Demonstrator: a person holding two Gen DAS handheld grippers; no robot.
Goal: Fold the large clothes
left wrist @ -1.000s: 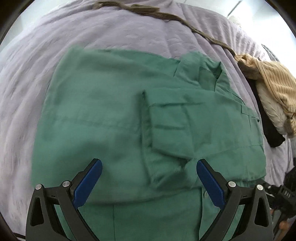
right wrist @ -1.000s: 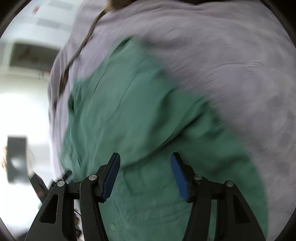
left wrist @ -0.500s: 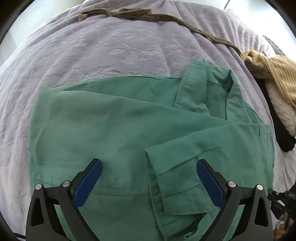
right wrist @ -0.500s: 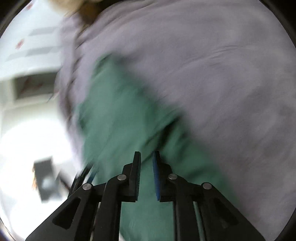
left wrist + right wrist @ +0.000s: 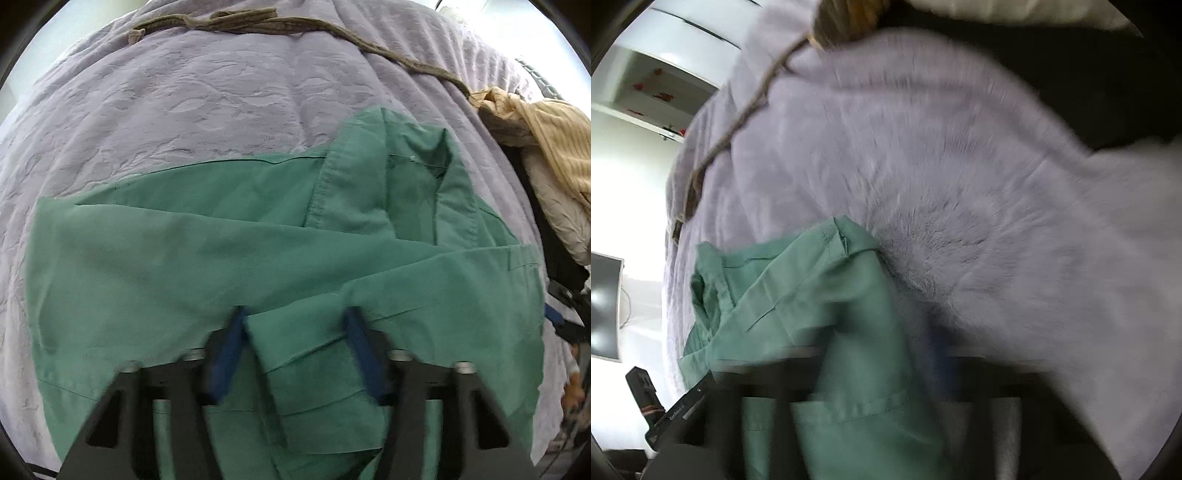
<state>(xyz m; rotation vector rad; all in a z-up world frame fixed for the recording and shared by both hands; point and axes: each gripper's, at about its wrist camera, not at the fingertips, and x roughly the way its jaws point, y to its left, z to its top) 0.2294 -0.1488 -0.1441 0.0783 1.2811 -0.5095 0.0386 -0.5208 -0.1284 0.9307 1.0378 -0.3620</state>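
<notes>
A green shirt (image 5: 166, 258) lies spread on a lavender bedspread (image 5: 221, 103), its collar (image 5: 406, 184) toward the far right. A sleeve is folded across the body, and its cuff (image 5: 306, 373) lies between the blue pads of my left gripper (image 5: 295, 343). Those jaws are closing, and the pads stand just beside the cuff's edges. In the blurred right wrist view, my right gripper (image 5: 882, 347) is shut on a lifted fold of the green shirt (image 5: 812, 288), which drapes over its fingers and hides them.
A brown cord (image 5: 258, 26) runs along the bed's far side. A pile of beige striped and cream clothes (image 5: 554, 140) on a black garment (image 5: 554, 240) sits at the right edge. A dark screen (image 5: 602, 306) and white shelves (image 5: 646, 81) stand beyond the bed.
My left gripper moved down over the sleeve cuff and its jaws narrowed around it. My right gripper shut on the shirt and swung sideways, lifting a fold of it.
</notes>
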